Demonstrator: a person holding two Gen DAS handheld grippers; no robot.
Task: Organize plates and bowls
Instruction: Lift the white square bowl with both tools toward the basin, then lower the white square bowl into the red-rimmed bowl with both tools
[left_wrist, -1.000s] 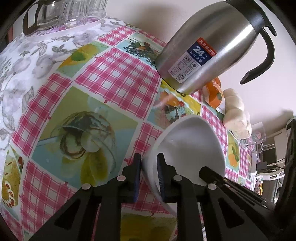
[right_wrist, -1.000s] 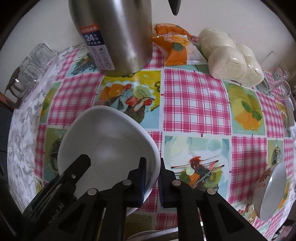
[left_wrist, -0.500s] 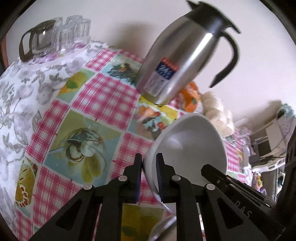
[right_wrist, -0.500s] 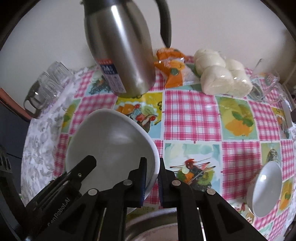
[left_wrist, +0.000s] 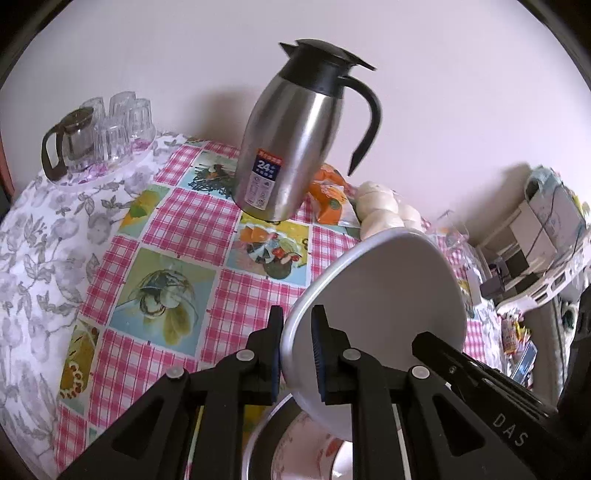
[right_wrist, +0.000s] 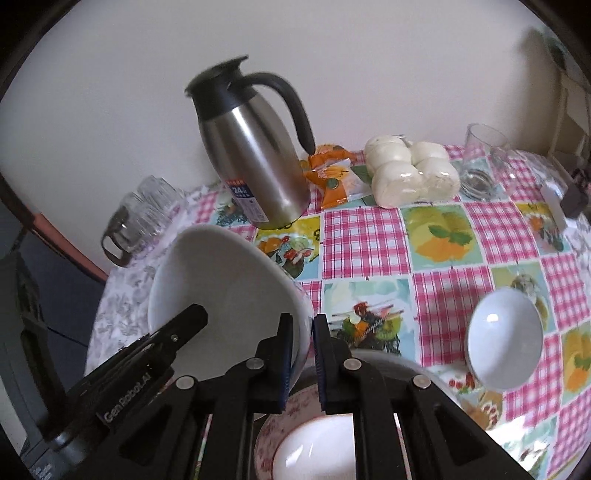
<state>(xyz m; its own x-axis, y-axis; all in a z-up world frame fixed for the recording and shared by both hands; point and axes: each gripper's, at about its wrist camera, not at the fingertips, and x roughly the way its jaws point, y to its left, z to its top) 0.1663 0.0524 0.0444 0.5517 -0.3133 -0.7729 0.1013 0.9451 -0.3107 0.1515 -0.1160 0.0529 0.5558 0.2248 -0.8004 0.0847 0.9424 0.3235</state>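
Both grippers carry one large white bowl (right_wrist: 221, 295) in the air above the near edge of the table (right_wrist: 443, 229), tipped on its side. The left gripper (left_wrist: 297, 354) has its jaws closed on one side of the rim, and the right gripper (right_wrist: 303, 358) has its jaws closed on the opposite side.

Directly below, a stack has begun: a flower-patterned plate (right_wrist: 273, 439) with a smaller white dish resting in it, all apparently sitting in a wide grey plate or basin (right_wrist: 391, 363). The held bowl seems meant for this stack but is not yet set down. A small white bowl (right_wrist: 504, 339) lies apart on the checked cloth to the right, uncollected, so at least two pieces remain.

The stack is largely hidden behind the gripper bodies, so its count and exact nesting cannot be judged. Whether the held bowl touches anything beneath is also unclear.
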